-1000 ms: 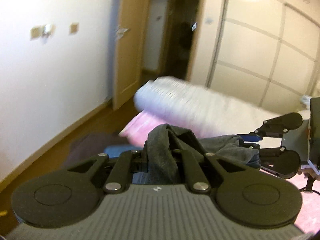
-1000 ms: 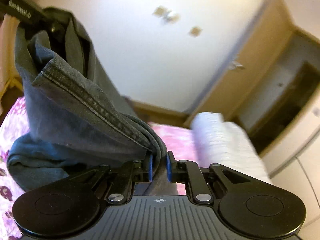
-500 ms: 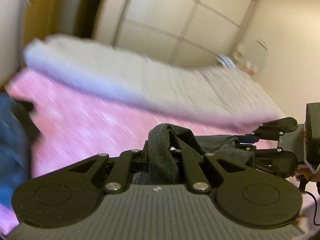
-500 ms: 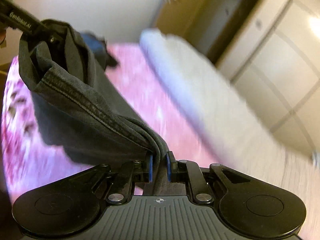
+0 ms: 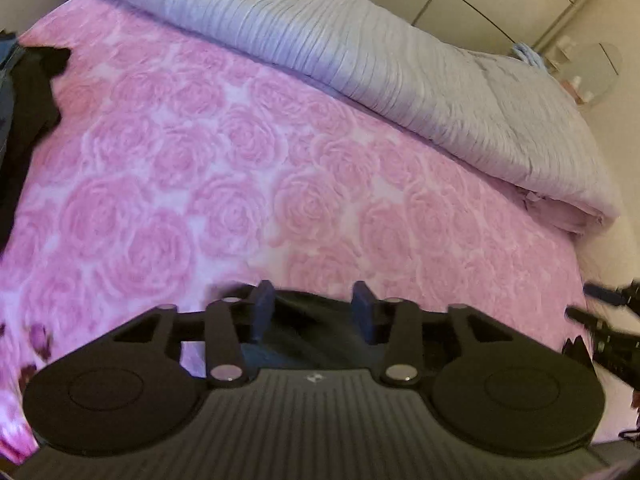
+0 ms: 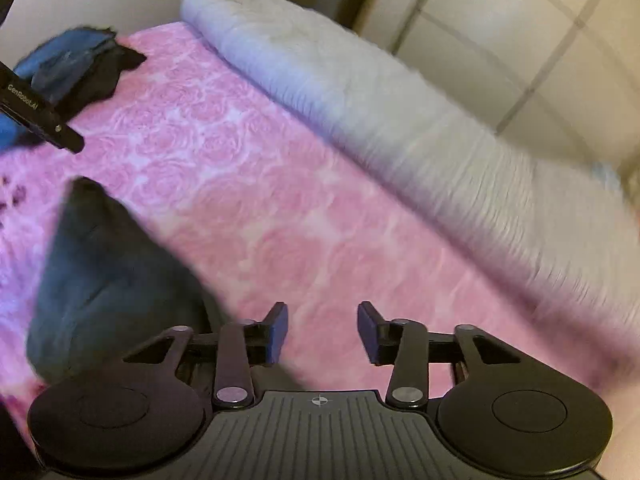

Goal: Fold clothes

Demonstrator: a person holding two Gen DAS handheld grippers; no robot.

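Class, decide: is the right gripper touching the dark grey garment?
Apart. The right wrist view shows the right gripper open, pink bedsheet between its fingers; the dark grey garment lies left.

The bed sheet (image 5: 224, 160) is pink with a pattern of large roses in deeper pink on paler ground, and near its left edge a few dark purple blooms (image 6: 12, 196) show. Along the far edge lies a pale grey-lilac duvet (image 5: 400, 60) with fine ribbed lines. The garment (image 6: 108, 272) at the near left is dark charcoal grey (blurred, so no weave shows). At the far left corner, a pile of clothes (image 6: 68, 68) is blue and black.
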